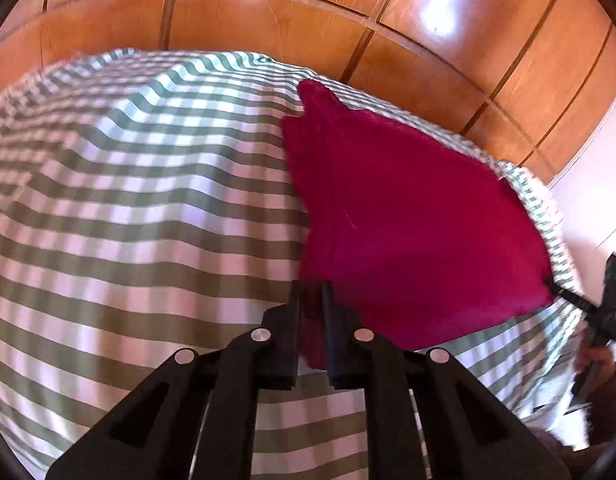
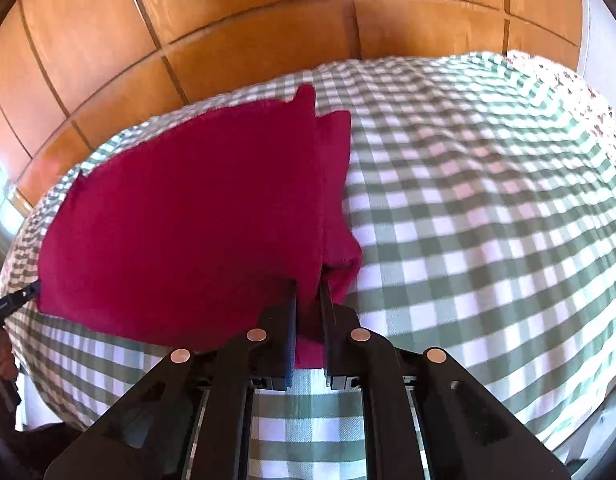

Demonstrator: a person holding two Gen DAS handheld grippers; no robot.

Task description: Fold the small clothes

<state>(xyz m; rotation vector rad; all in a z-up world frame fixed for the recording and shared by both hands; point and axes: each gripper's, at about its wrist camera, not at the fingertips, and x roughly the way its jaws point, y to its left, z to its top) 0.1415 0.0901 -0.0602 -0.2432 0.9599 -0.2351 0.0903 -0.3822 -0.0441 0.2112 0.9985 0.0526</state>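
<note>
The crimson garment (image 1: 407, 216) hung stretched between both grippers above the green-checked bedcover (image 1: 128, 200), near its far edge by the wooden panelling (image 1: 268, 20). The left gripper (image 1: 311, 292) was clenched on one near corner of the cloth — the right gripper (image 2: 308, 292) gripped the opposite corner, fabric bunched between its fingers.
</note>
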